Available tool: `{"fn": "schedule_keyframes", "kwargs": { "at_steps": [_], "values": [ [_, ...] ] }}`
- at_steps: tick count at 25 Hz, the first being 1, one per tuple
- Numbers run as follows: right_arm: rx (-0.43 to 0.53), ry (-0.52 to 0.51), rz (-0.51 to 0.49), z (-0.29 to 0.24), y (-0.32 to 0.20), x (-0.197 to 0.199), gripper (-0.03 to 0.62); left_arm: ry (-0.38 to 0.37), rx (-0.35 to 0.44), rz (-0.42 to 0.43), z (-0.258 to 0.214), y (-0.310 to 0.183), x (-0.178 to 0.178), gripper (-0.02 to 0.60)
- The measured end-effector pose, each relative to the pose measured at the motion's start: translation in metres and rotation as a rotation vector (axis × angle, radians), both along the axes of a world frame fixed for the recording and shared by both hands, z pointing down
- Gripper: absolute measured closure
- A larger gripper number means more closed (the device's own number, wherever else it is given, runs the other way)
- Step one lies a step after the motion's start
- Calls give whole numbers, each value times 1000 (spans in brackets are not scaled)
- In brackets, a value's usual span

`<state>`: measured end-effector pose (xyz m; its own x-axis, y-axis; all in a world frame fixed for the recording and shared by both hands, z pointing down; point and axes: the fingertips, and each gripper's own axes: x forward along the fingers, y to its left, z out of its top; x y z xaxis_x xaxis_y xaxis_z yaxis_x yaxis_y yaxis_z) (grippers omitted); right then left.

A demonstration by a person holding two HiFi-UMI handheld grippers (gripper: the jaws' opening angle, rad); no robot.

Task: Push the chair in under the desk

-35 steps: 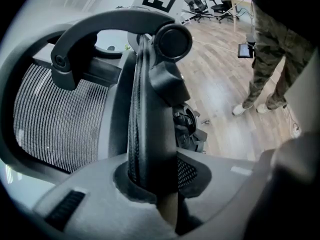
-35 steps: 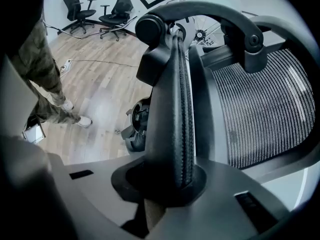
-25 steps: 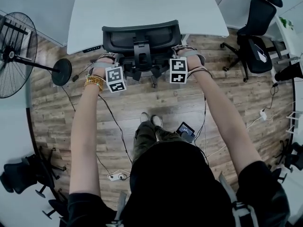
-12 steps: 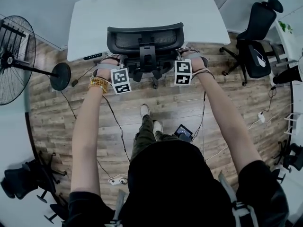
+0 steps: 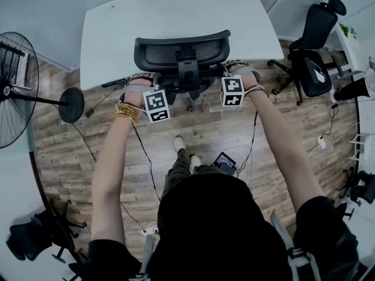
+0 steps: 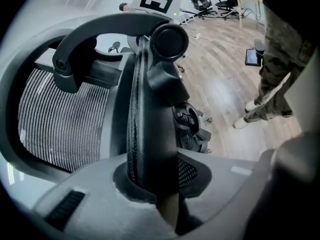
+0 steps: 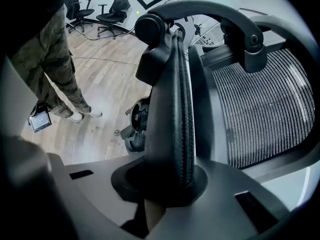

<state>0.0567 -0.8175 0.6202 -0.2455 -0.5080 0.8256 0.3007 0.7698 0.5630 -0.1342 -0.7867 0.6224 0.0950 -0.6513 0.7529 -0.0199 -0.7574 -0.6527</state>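
My left gripper (image 6: 152, 184) and right gripper (image 7: 167, 184) have fingers clamped on the chair's (image 5: 181, 51) armrests (image 6: 150, 114); the bench's (image 5: 117, 34) near edge lies straight ahead.

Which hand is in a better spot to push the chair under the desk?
Neither beats the other, probably. The left gripper is shut on the chair at its left side, the right gripper at its right side. Pushing with both should keep it straight toward the desk.
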Motion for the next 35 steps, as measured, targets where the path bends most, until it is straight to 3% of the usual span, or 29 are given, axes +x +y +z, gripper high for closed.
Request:
{"fn": "schedule_keyframes", "kwargs": {
  "at_steps": [9,20,26,35],
  "values": [
    [19,-12,14,-3,-33,-6,556,1,8,12,-3,-33,-5,517],
    [18,-6,-7,-2,-39,-3,554,5,12,2,-2,-36,-3,515],
    [3,-1,-10,-1,-36,-6,553,-3,-69,2,2,-29,-7,478],
    [-85,78,-26,-3,-22,0,482,1,-250,12,10,-8,-7,334]
  ]
}}
